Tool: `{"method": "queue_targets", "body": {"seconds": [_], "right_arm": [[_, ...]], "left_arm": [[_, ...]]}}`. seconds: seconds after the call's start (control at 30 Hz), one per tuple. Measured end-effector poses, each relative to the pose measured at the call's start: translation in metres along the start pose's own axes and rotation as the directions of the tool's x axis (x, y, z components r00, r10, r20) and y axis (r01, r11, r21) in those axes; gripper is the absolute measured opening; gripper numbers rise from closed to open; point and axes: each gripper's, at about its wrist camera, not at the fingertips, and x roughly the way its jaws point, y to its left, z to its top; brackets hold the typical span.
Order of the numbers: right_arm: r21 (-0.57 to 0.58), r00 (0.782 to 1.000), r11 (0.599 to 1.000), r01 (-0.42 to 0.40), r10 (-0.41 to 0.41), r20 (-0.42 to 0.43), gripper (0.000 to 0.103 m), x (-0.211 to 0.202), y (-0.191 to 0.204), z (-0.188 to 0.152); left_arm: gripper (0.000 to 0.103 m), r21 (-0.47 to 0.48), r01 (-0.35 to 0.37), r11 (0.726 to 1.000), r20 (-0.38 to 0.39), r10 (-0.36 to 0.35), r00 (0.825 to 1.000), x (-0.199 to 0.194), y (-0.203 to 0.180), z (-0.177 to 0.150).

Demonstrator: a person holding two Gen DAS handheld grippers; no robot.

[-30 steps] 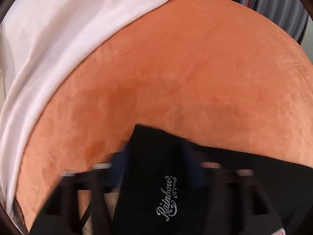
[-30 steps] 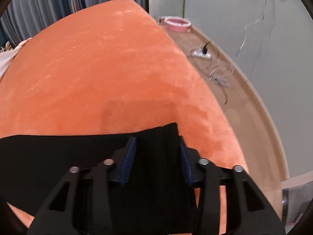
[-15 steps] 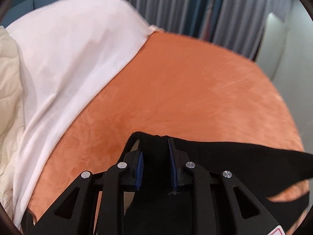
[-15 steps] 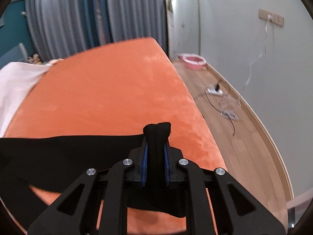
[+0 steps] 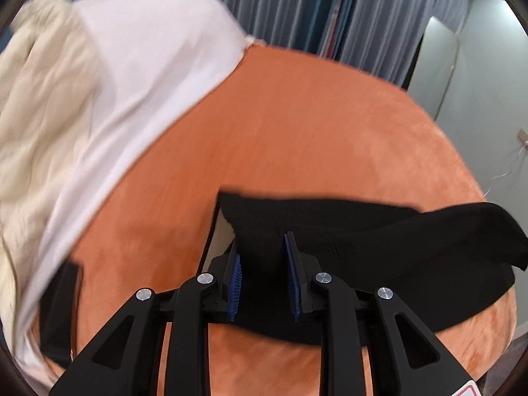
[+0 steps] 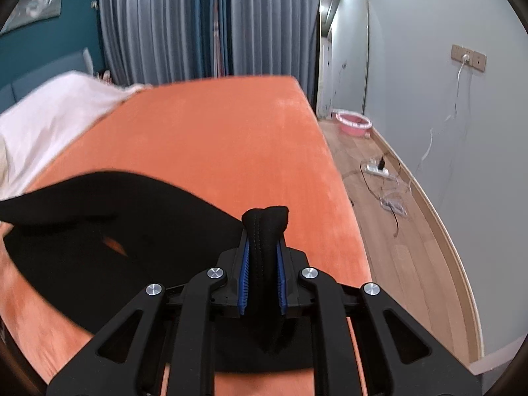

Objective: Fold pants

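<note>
Black fabric pants (image 5: 379, 250) are held above an orange velvety bed cover (image 5: 297, 132).
One bunched edge is clamped by the left gripper (image 5: 264, 277) at lower centre; another is pinched by the right gripper (image 6: 263, 277), the cloth sagging between. White bedding (image 5: 132, 82) is seen upper left.

The left gripper (image 5: 264, 264) clamps a bunched edge of black pants (image 5: 379, 250) above an orange bedspread (image 5: 297, 125); white sheet (image 5: 148, 66) and cream blanket (image 5: 36, 132) lie left.
</note>
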Motion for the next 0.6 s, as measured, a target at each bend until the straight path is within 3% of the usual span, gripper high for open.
{"method": "queue_targets", "body": {"seconds": [0.23, 0.3, 0.37, 0.43, 0.47, 0.53, 0.6], "right_arm": [[-0.044, 0.975, 0.998, 0.055, -0.063, -0.215, 0.013, 0.039, -0.012, -0.082], [-0.037, 0.965, 0.998, 0.055, -0.063, -0.253, 0.026, 0.046, -0.013, -0.097], [-0.011, 0.97, 0.997, 0.08, -0.08, -0.227, 0.04, 0.038, -0.017, -0.103], [0.034, 0.976, 0.996, 0.084, -0.075, -0.205, 0.053, 0.021, -0.02, -0.107], [0.057, 0.979, 0.995, 0.086, -0.074, -0.19, 0.056, 0.011, -0.023, -0.108], [0.126, 0.988, 0.99, 0.069, -0.05, -0.147, 0.056, -0.011, -0.032, -0.107], [0.211, 0.996, 0.977, 0.02, -0.002, -0.09, 0.056, -0.033, -0.035, -0.106]], "left_arm": [[0.024, -0.029, -0.072, 0.997, -0.127, 0.068, 0.99, 0.061, 0.03, -0.054], [0.027, -0.032, -0.085, 0.996, -0.112, 0.081, 0.99, 0.062, 0.028, -0.057], [0.029, -0.046, -0.093, 0.995, -0.107, 0.088, 0.99, 0.057, 0.026, -0.056], [0.039, -0.052, -0.099, 0.994, -0.108, 0.093, 0.99, 0.046, 0.028, -0.057], [0.042, -0.055, -0.105, 0.993, -0.105, 0.099, 0.99, 0.04, 0.03, -0.057], [0.059, -0.088, -0.106, 0.99, -0.073, 0.1, 0.992, 0.02, 0.035, -0.057], [0.066, -0.146, -0.062, 0.987, -0.025, 0.059, 0.998, -0.001, 0.038, -0.059]]}}
